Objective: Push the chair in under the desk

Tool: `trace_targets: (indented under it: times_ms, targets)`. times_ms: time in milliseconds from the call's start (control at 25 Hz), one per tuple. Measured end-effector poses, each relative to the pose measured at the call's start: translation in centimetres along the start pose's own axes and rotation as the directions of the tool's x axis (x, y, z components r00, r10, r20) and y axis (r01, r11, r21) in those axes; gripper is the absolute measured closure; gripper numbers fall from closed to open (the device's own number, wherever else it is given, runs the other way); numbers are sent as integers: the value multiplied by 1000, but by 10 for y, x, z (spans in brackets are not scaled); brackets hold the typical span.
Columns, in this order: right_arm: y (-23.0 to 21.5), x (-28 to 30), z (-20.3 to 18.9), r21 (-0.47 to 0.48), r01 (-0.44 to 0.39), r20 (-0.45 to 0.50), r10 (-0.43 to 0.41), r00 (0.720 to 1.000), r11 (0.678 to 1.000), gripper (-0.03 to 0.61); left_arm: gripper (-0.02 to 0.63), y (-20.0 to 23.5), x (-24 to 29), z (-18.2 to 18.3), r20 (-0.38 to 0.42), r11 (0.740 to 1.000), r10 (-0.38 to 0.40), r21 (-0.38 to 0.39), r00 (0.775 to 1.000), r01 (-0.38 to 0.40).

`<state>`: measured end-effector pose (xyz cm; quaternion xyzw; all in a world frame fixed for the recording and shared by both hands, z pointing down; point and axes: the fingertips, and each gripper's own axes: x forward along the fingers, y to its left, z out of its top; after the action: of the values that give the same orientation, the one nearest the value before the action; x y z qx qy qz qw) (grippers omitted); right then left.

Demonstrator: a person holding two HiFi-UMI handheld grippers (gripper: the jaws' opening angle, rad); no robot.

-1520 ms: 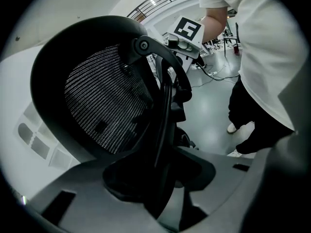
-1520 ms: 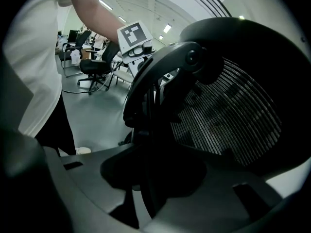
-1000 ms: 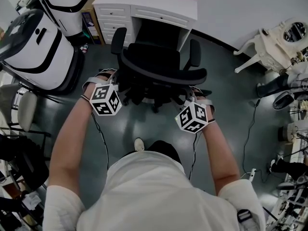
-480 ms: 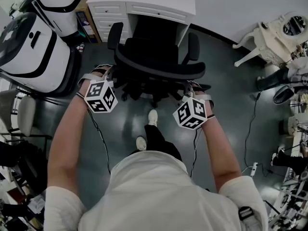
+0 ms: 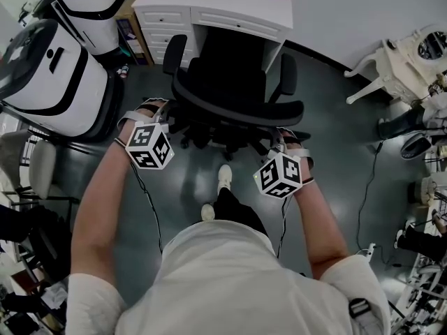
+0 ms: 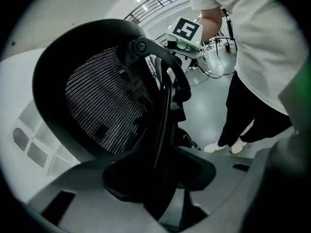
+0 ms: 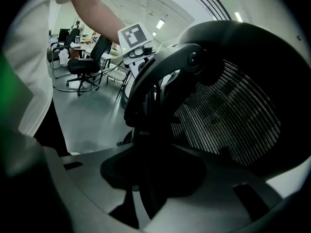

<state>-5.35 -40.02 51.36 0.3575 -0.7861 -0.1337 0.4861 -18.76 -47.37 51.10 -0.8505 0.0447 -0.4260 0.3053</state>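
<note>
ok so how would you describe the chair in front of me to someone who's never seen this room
Find the white desk at the top of the head view. The chair stands right before its knee gap. It is black, with a mesh back and armrests, unlike the carved cream chair to the right.

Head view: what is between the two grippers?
The chair's black backrest lies between the left gripper and the right gripper; the head view shows it.
</note>
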Motion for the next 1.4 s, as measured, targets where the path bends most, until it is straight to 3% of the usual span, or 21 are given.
trace_targets:
  times_ms: [800,1400]
  targets:
    - [-46,30,-9,-27,20,8,-20,1000,999,448,442,48,32,-10,-21,998,-59,-37,998,58]
    - [-80,48,-22,-27,18,22,-17,1000,999,448,445,79,54,-12,-28,999,-45,-30,999,44]
